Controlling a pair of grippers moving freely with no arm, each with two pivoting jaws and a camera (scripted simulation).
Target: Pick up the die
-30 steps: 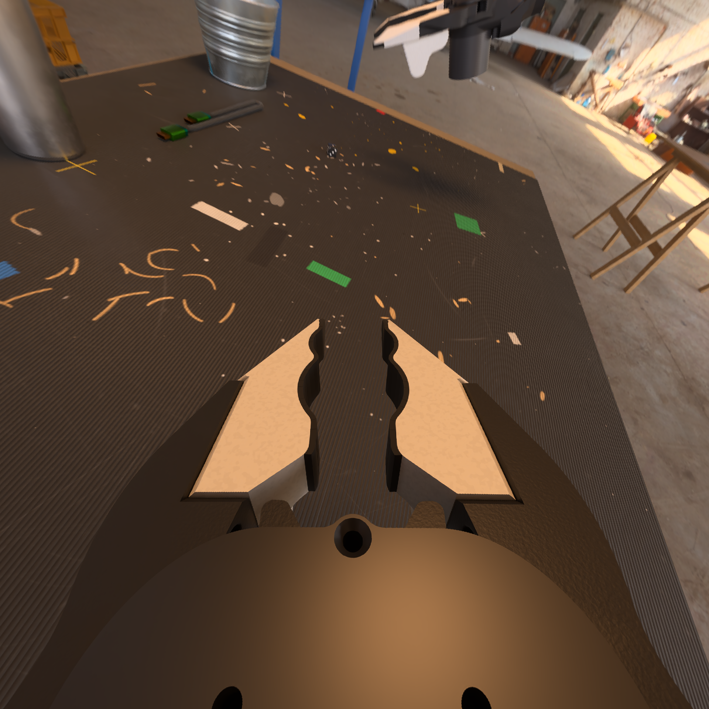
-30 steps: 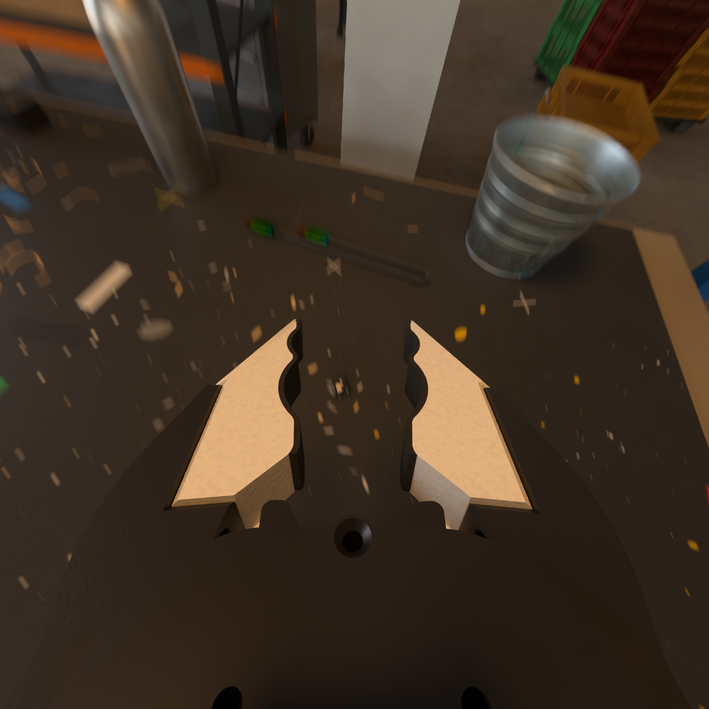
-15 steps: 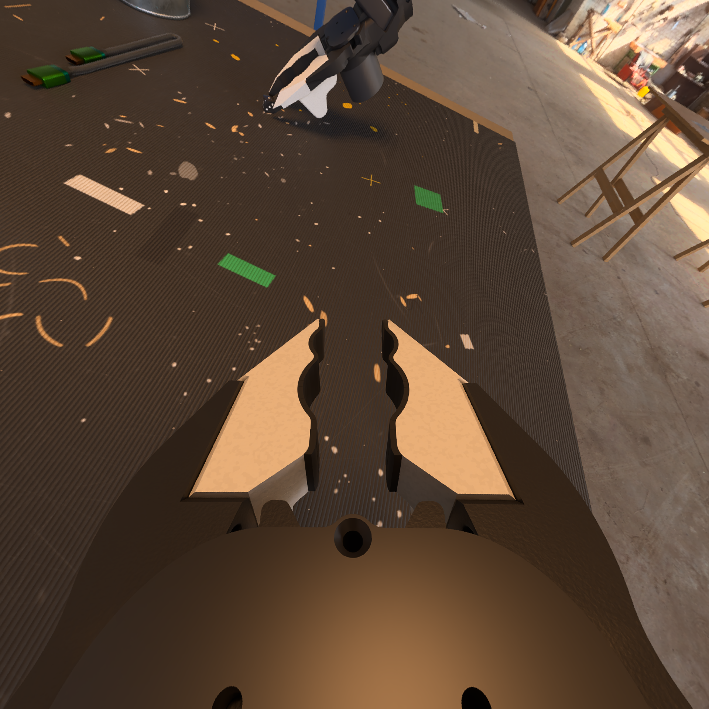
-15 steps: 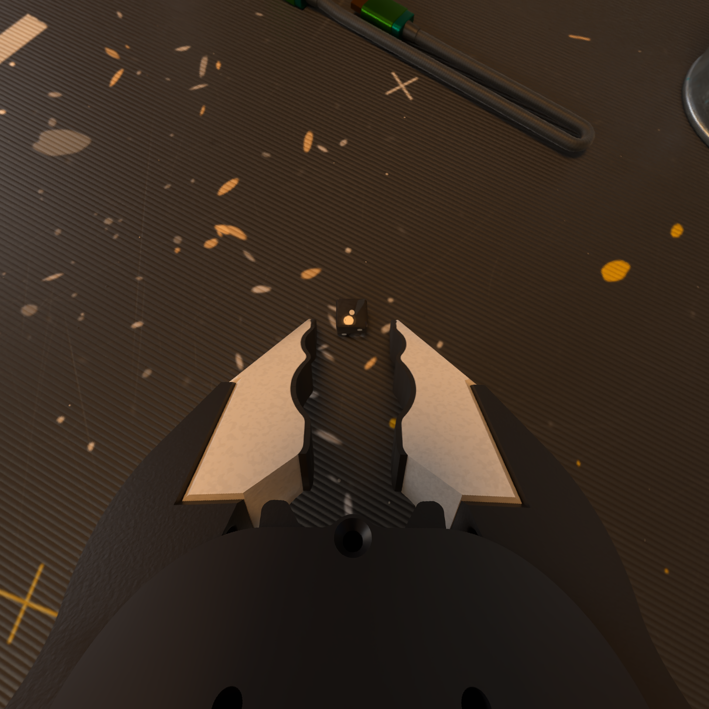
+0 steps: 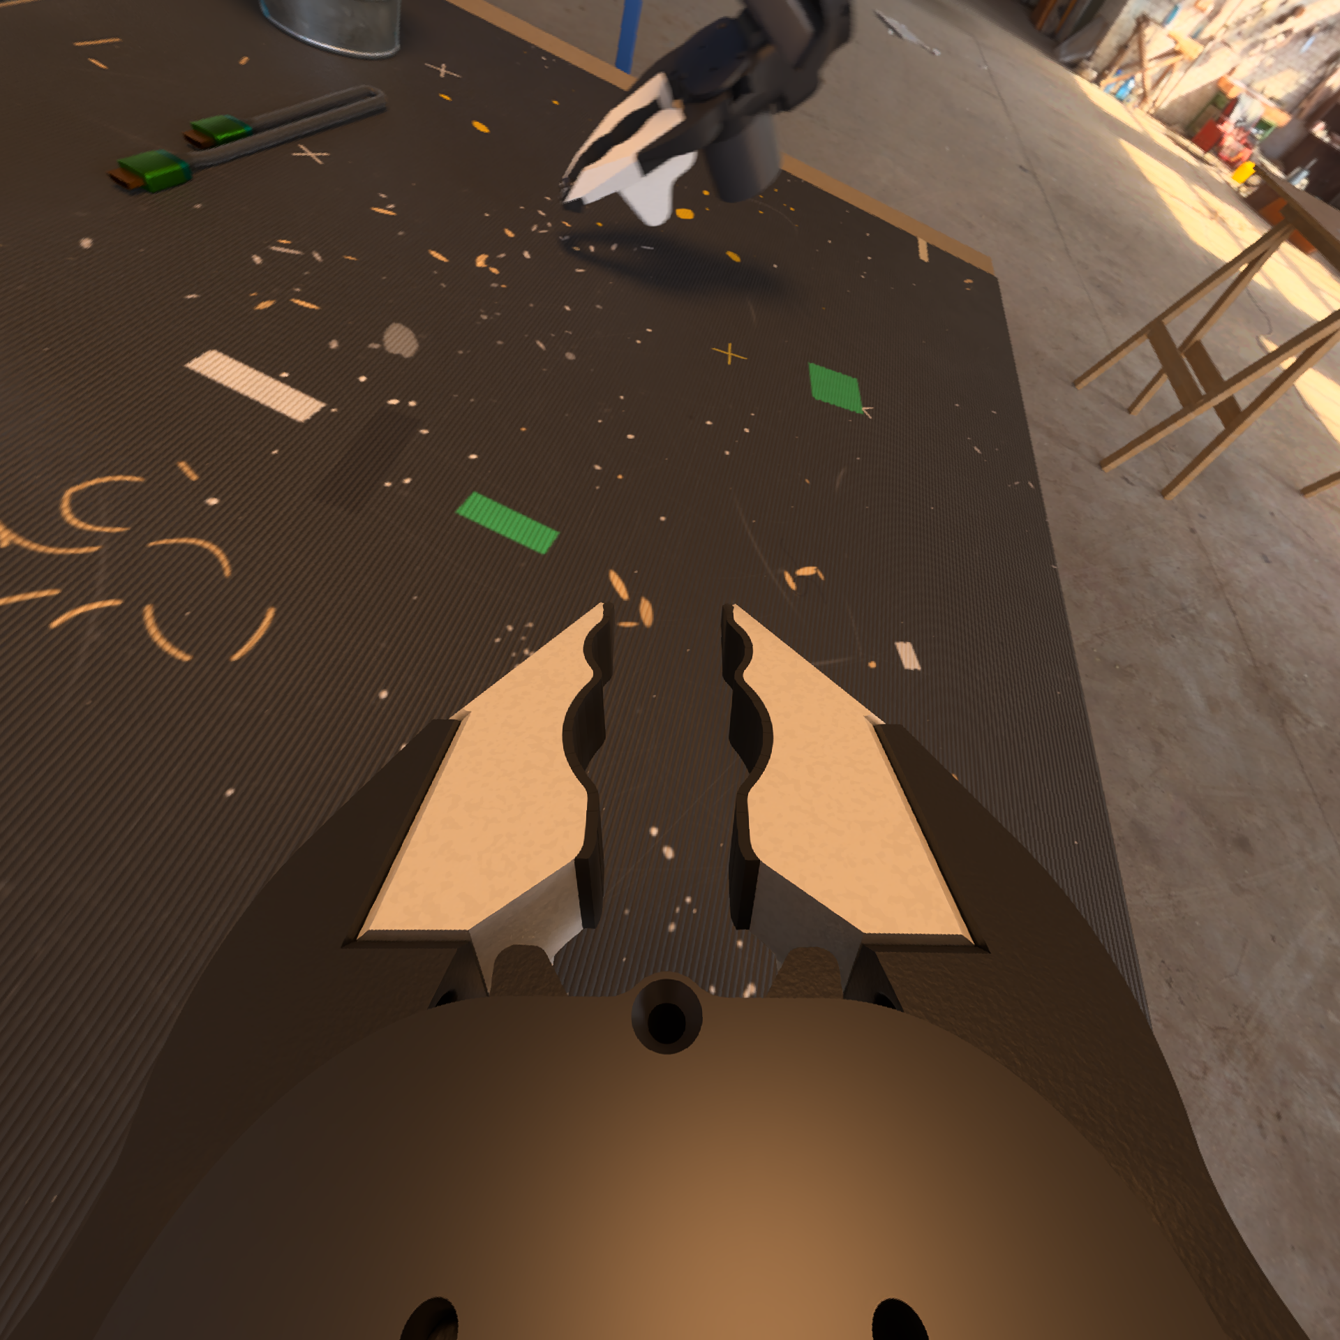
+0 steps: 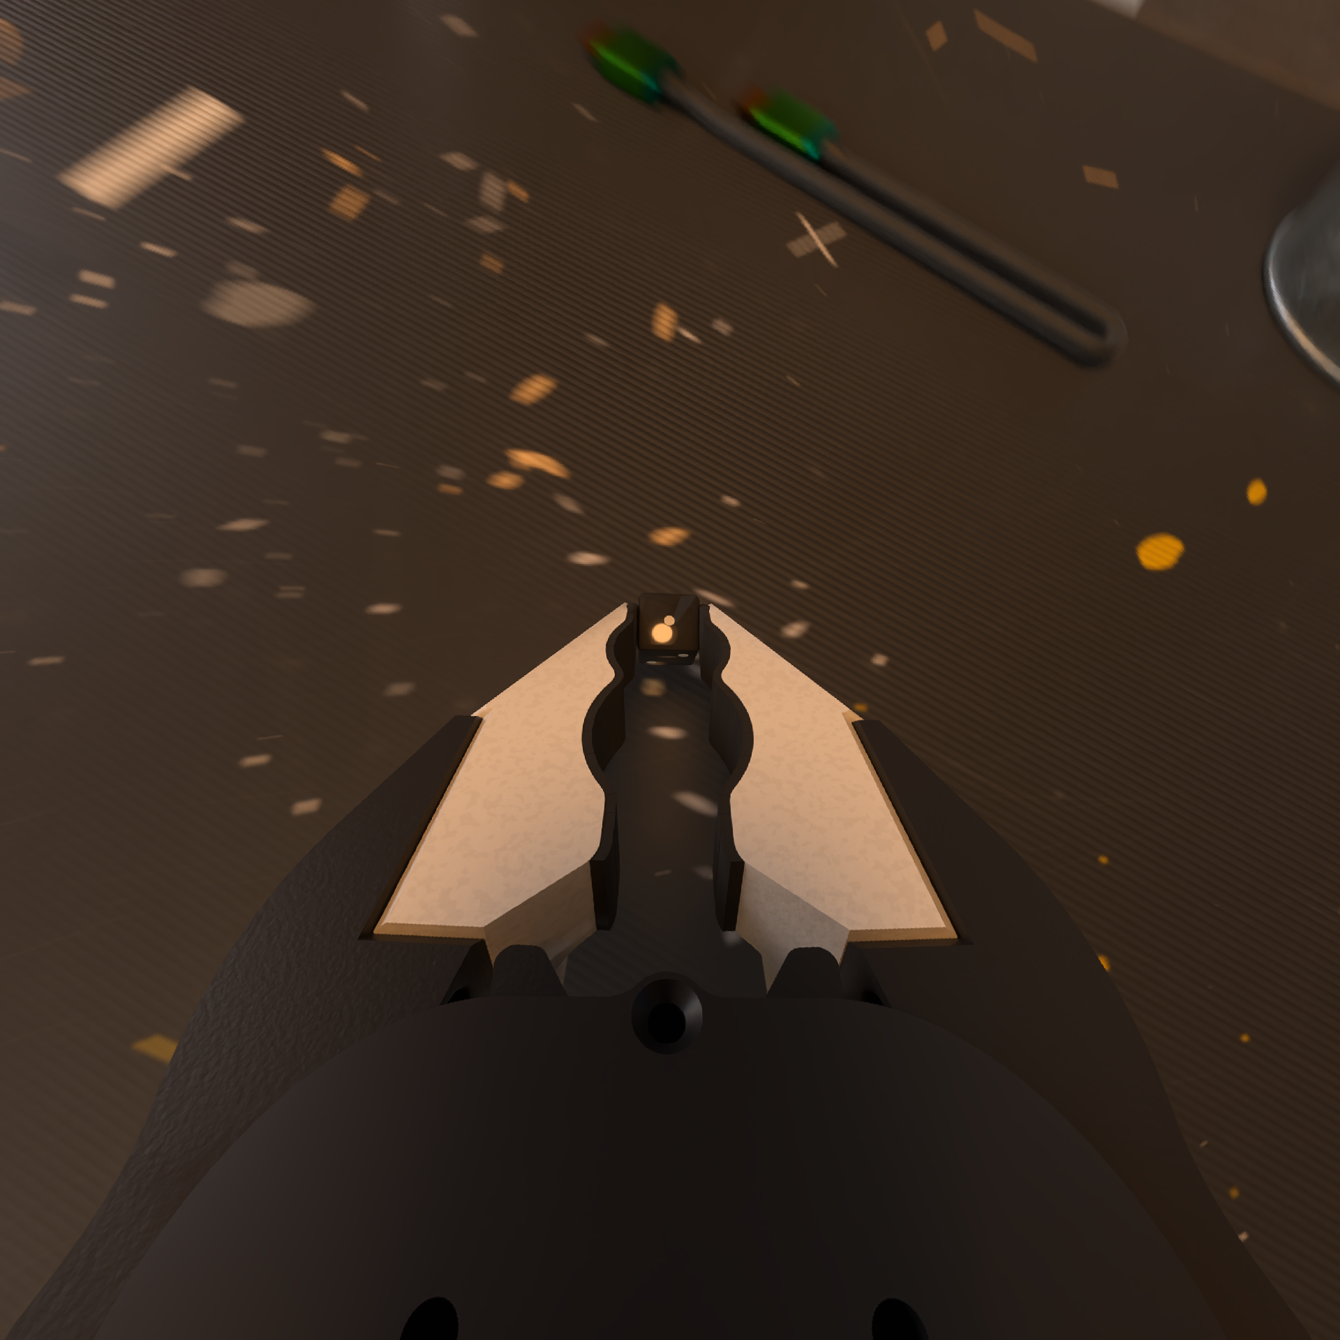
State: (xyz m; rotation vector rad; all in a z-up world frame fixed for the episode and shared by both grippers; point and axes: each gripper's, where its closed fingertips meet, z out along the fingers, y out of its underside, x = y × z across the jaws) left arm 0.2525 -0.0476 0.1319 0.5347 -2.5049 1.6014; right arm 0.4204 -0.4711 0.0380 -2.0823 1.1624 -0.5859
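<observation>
The die (image 6: 667,629) is a small black cube with pale pips. It sits clamped between the tips of my right gripper (image 6: 667,625), which is shut on it and holds it above the dark ribbed table (image 6: 290,652). In the left wrist view the right gripper (image 5: 576,197) hovers over the far part of the table, its shadow below it; the die is too small to make out there. My left gripper (image 5: 666,616) is open and empty, low over the near right part of the table (image 5: 217,761).
A looped dark cable with two green plugs (image 6: 790,127) (image 5: 217,141) lies at the far side. A metal bucket (image 5: 333,22) (image 6: 1305,304) stands beyond it. Tape bits and chips litter the table. Its right edge (image 5: 1030,435) drops to a concrete floor with wooden trestles (image 5: 1218,362).
My right gripper closed on the die and rose off the table. The left gripper drew back slightly, its jaws unchanged.
</observation>
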